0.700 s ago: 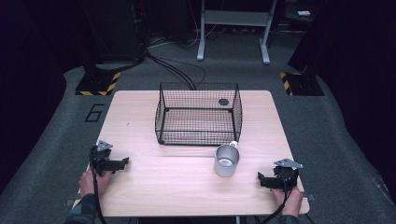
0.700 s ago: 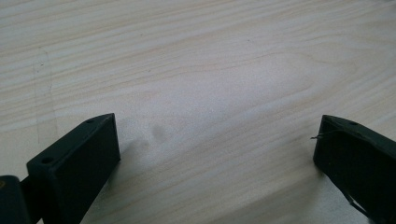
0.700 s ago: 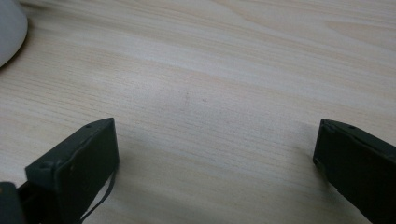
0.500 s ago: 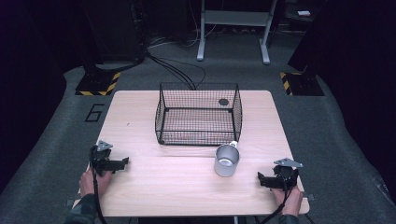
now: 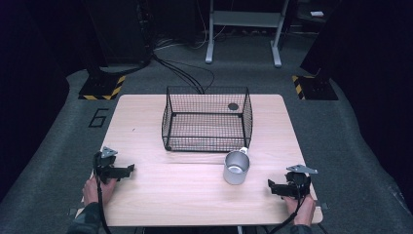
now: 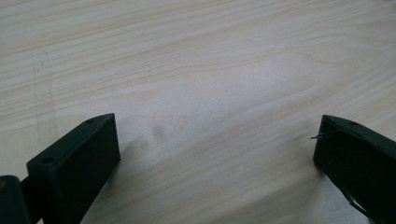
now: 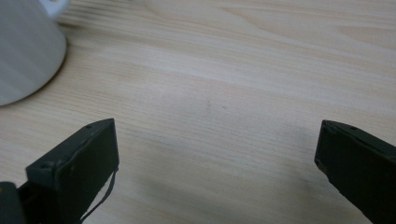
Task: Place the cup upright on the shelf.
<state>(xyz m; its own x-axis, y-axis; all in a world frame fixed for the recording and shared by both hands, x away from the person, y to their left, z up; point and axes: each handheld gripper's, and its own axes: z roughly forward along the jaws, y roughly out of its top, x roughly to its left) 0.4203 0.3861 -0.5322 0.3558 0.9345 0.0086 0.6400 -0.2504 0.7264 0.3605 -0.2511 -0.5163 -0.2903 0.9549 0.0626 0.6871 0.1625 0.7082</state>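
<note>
A grey metal mug (image 5: 236, 167) stands upright on the pale wooden table (image 5: 146, 126), just in front of the black wire basket (image 5: 207, 118). Nothing has shifted over the past moment. Left of the mug, the left gripper (image 5: 127, 170) rests wide open and empty; to its right, the right gripper (image 5: 271, 185) likewise. The pickup appears not yet begun.

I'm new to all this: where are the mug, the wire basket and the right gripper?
grey mug (image 5: 236, 171), high view, its side wall.
wire basket (image 5: 206, 144), high view, its near wall.
right gripper (image 5: 271, 185), high view, between its fingertips.
</note>
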